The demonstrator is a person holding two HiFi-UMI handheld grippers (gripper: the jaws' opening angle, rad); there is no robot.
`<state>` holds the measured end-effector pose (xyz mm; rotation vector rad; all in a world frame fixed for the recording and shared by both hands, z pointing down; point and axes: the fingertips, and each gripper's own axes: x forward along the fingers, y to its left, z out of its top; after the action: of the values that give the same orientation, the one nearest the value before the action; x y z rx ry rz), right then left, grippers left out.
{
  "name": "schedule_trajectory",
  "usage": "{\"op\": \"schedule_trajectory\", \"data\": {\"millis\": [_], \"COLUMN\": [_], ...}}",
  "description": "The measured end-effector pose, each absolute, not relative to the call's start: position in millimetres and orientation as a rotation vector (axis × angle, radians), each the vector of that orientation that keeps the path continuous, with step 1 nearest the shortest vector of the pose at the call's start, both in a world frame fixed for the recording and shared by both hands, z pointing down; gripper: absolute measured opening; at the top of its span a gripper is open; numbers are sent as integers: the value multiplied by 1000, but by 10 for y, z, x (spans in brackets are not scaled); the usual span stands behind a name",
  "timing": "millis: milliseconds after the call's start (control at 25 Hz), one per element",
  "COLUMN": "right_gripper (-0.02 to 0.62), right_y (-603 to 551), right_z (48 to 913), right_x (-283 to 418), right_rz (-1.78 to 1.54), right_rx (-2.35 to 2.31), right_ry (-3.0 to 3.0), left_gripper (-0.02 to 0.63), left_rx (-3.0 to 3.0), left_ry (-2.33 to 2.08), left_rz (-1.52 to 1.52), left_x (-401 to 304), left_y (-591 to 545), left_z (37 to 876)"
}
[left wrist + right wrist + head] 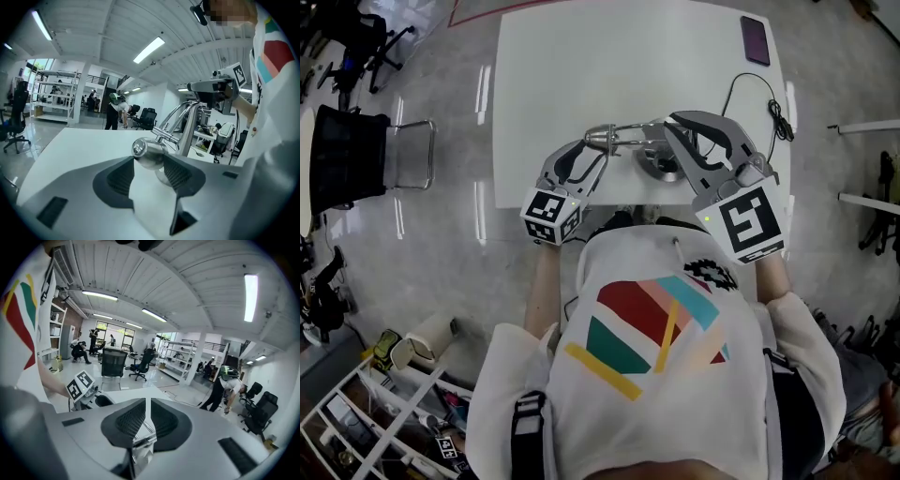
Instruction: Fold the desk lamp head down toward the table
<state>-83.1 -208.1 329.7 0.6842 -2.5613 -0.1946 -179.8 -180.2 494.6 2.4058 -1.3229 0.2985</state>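
While low over the table (70,145), lamp head (149,151) tight in left claw (149,157); right claw (147,401) tight around lamp arm (143,431).

Count, head view:
- 1 tabletop (609,66)
- 1 lamp (642,150)
- 1 phone (756,40), upper right
- 1 cable (773,103), right side
- 2 grippers: left gripper (600,142) and right gripper (675,124)
- 2 fingers (171,171) on each
- 2 marker cubes (551,214) (750,223), one per gripper
- 1 black chair (342,155), left edge
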Motion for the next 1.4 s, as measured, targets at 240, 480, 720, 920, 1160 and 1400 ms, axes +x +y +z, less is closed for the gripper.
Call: {"op": "schedule_trajectory", "data": {"millis": [240,480,720,920,1160,1400], "right_gripper": [41,41,41,44,114,114], "right_y": [-2307,-2219,-2048,-2007,-2019,-2076], "right_z": [3421,3937,4221,4299,4351,4431], "right_x": [-107,207,149,-14,-211,-274], "right_rz": [-36,144,215,205,171,169], "right_rx": [1021,1060,959,848,757,703], "right_ry": [-2488,-2440,-2460,-2509,-2501,-2509], "left_gripper": [230,232,230,230,230,195], "left_rx": [2394,2397,2500,2534,2593,2644], "left_ry": [-1300,-1307,-1470,-1601,-1547,-1415], "left_rz": [344,357,389,340,396,494], "left_x": [-1722,-1522,-1553,-1792,-1820,-1700], "left_y": [-1840,-1812,-1750,-1739,-1966,-1948], "left_z": [5026,5126,5044,4784,4685,4744]}}
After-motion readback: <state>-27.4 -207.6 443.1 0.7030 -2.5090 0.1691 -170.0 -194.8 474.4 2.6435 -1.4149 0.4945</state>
